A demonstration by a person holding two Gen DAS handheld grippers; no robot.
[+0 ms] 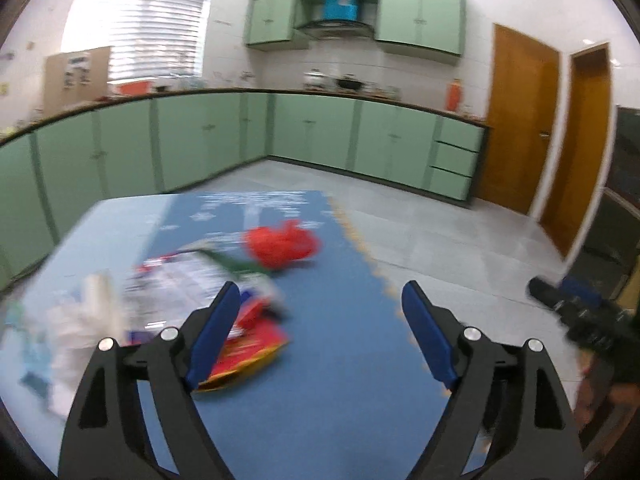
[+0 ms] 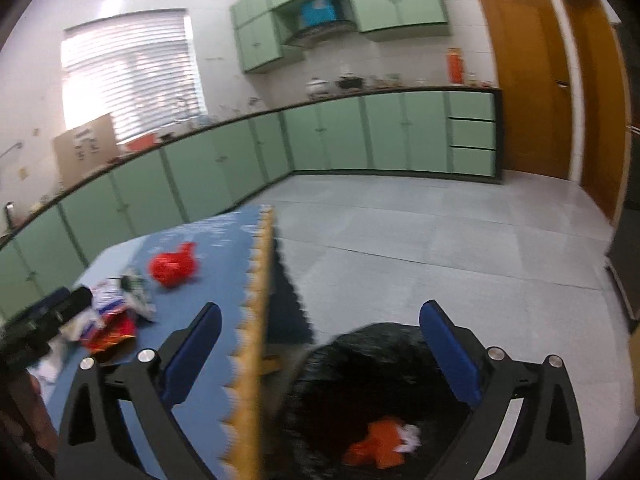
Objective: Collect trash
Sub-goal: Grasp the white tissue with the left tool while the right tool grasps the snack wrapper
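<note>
Trash lies scattered on the blue-covered table [image 1: 328, 360]: a crumpled red plastic bag [image 1: 282, 244], a red and yellow snack wrapper [image 1: 244, 356], printed paper [image 1: 176, 280] and white tissue [image 1: 84, 320]. My left gripper [image 1: 320, 328] hovers open over the table, nothing between its blue pads; the wrapper lies under its left finger. My right gripper [image 2: 320, 356] is open above a black bin bag [image 2: 376, 384] on the floor beside the table edge. Orange and white trash [image 2: 380, 440] lies inside the bag. The red bag [image 2: 174, 266] and wrapper [image 2: 112, 332] also show from the right wrist.
The table's scalloped yellow edge [image 2: 256, 320] runs between the table top and the bin bag. Green cabinets [image 1: 200, 140] line the far walls, with wooden doors [image 1: 520, 120] at right. Grey tiled floor [image 2: 440, 248] stretches beyond. The other gripper [image 1: 576, 316] shows at far right.
</note>
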